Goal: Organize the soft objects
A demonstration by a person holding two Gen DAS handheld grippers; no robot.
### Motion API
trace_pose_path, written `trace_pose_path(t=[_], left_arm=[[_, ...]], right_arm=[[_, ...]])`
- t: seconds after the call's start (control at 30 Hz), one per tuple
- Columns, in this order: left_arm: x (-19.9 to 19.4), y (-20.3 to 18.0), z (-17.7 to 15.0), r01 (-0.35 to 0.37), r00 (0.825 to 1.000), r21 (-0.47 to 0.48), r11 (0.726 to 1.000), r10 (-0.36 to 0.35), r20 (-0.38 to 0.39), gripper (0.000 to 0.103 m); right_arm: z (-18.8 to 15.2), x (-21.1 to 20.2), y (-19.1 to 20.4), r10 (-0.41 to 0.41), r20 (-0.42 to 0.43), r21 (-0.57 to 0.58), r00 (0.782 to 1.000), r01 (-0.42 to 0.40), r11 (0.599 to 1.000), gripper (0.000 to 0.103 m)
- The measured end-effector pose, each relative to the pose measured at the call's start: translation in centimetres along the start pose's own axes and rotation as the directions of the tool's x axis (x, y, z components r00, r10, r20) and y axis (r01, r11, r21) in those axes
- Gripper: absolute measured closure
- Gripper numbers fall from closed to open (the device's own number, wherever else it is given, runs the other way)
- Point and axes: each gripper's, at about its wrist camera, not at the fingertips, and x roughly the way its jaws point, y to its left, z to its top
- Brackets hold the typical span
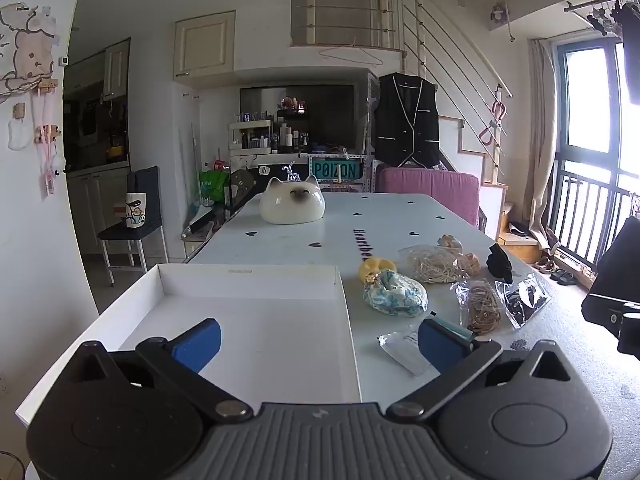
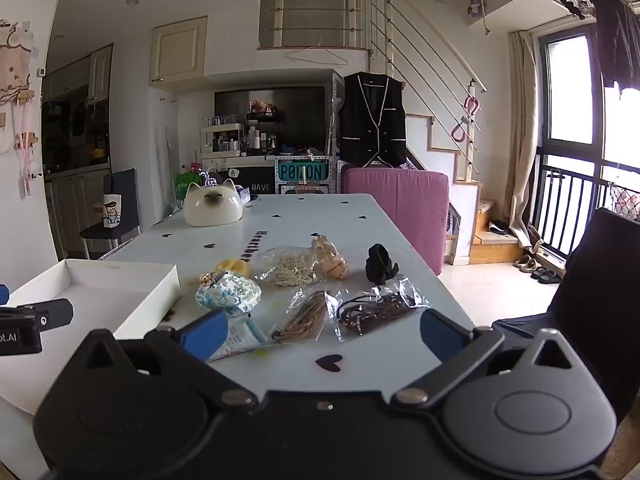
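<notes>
A white shallow box (image 1: 256, 320) sits at the table's near left; it also shows in the right wrist view (image 2: 100, 296). To its right lie soft items: a blue floral scrunchie (image 1: 394, 294) (image 2: 228, 294), a yellow scrunchie (image 1: 376, 268) (image 2: 232, 267), a black scrunchie (image 1: 500, 264) (image 2: 380, 266), beige scrunchies (image 2: 330, 260), and clear bags of hair ties (image 1: 482, 306) (image 2: 304, 316). My left gripper (image 1: 320, 340) is open and empty over the box's right edge. My right gripper (image 2: 324, 330) is open and empty, just short of the bags.
A white cat-shaped ceramic (image 1: 292, 202) (image 2: 212, 206) stands at the table's far left. A small flat packet (image 1: 404, 350) lies near the front edge. A pink sofa (image 2: 400, 200) is behind the table and a dark chair (image 2: 580, 300) at its right.
</notes>
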Motion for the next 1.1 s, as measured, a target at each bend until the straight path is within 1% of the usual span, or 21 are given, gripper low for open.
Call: trace_pose_path(t=[1.1], left_arm=[[0.07,-0.11,-0.29,0.002,1.000,0.001,1.000,-0.002,-0.003,0.000]], right_arm=[[0.11,0.11,-0.05,0.004,-0.003,-0.001,1.000,-0.004,1.000,0.000]])
